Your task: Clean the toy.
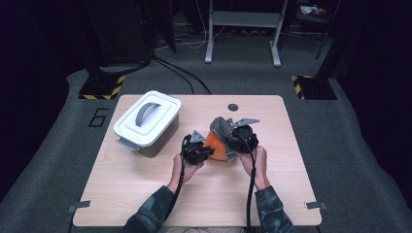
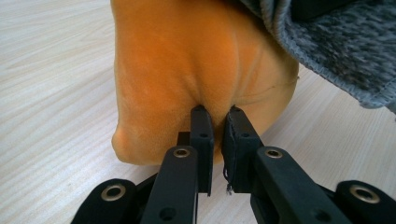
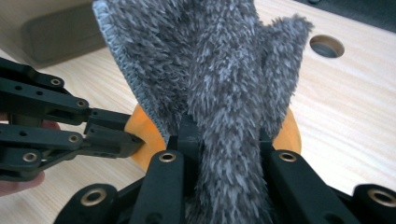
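A soft orange cushion-like thing (image 1: 217,146) lies at the table's middle, with a fuzzy grey cloth (image 1: 221,125) over its top. My left gripper (image 2: 218,116) is shut on a pinched fold of the orange thing (image 2: 187,60) from its left side. The knit back of the grey cloth (image 2: 336,42) hangs at the upper right of that view. My right gripper (image 3: 224,135) is shut on the grey cloth (image 3: 210,60) and holds it raised above the orange thing (image 3: 287,133). The left gripper (image 3: 133,133) touches the orange edge there. In the high view both grippers (image 1: 206,149) (image 1: 232,137) flank the pile.
A white lidded box with a grey handle (image 1: 145,119) stands at the table's left back. A round cable hole (image 1: 233,107) sits near the far edge. Bare wood table (image 1: 145,194) lies in front of the hands. Stands and cables are on the floor behind.
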`<state>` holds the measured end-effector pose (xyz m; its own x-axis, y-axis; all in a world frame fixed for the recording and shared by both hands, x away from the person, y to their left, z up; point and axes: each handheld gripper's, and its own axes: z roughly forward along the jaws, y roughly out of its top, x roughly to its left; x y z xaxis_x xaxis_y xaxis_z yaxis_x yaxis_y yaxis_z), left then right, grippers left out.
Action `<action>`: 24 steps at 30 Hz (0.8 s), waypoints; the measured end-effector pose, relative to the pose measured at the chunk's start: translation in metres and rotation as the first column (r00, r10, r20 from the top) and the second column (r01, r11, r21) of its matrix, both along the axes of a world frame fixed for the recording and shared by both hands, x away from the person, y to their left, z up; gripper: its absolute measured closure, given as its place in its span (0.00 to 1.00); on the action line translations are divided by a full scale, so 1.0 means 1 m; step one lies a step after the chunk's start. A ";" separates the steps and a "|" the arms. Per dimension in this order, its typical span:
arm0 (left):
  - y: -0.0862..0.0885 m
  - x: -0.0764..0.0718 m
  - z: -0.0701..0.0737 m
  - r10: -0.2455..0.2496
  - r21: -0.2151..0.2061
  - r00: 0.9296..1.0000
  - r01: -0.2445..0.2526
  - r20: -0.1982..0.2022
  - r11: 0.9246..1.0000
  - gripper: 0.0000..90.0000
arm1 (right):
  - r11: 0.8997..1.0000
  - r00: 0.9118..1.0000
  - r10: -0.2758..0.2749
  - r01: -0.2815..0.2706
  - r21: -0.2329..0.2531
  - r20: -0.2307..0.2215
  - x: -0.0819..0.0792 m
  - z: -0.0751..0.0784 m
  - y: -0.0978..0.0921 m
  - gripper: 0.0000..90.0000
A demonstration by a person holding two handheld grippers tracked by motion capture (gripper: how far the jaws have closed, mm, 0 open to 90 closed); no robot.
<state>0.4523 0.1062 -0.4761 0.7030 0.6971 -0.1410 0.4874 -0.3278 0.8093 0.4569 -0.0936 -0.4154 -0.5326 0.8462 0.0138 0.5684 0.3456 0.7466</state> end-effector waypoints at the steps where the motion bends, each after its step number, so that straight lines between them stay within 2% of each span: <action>1: 0.000 0.000 0.000 -0.003 -0.001 1.000 0.003 -0.003 1.000 0.92 | 1.000 1.000 -0.015 0.015 0.002 -0.005 0.000 -0.002 -0.006 0.83; 3: 0.000 0.000 0.000 -0.002 -0.002 1.000 0.002 -0.003 1.000 0.92 | 1.000 1.000 -0.025 0.025 0.002 -0.010 0.000 -0.003 -0.010 0.83; 5: 0.001 0.001 0.000 0.001 0.002 1.000 -0.001 -0.007 1.000 0.92 | 0.998 0.998 -0.060 0.060 -0.008 -0.021 0.001 -0.008 -0.021 0.83; 7: 0.001 0.001 0.000 0.000 0.002 1.000 0.000 -0.006 1.000 0.92 | 0.998 0.998 -0.066 0.066 -0.005 -0.022 0.001 -0.010 -0.024 0.83; 11: 0.001 0.002 -0.001 0.004 -0.006 1.000 -0.004 -0.010 1.000 0.92 | 0.993 0.991 -0.115 0.115 -0.002 -0.065 0.005 -0.025 -0.041 0.83; 14: 0.001 0.002 -0.001 0.004 -0.006 1.000 -0.004 -0.011 1.000 0.92 | 0.992 0.988 -0.129 0.129 -0.003 -0.080 0.006 -0.033 -0.046 0.83; 18: 0.002 0.002 -0.001 0.006 -0.006 1.000 -0.006 -0.014 1.000 0.92 | 0.987 0.979 -0.161 0.159 -0.027 -0.127 0.012 -0.050 -0.056 0.83; 19: 0.002 0.002 -0.001 0.007 -0.007 1.000 -0.007 -0.015 1.000 0.92 | 0.987 0.979 -0.161 0.159 -0.027 -0.127 0.012 -0.050 -0.056 0.83; 21: 0.002 0.002 -0.002 0.008 -0.011 1.000 -0.008 -0.013 1.000 0.92 | 0.984 0.969 -0.177 0.174 -0.035 -0.170 0.016 -0.063 -0.059 0.83; 23: 0.002 0.002 -0.002 0.007 -0.011 1.000 -0.007 -0.013 1.000 0.92 | 0.984 0.966 -0.180 0.176 -0.036 -0.185 0.018 -0.065 -0.059 0.83; 24: 0.002 0.002 -0.001 0.009 -0.008 1.000 -0.009 -0.014 1.000 0.92 | 0.982 0.959 -0.187 0.182 -0.043 -0.211 0.020 -0.071 -0.062 0.82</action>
<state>0.4546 0.1084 -0.4775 0.6948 0.7020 -0.1566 0.5015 -0.3168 0.8050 0.4772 -0.1552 -0.4868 -0.3537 0.9311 0.0890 0.7691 0.2353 0.5942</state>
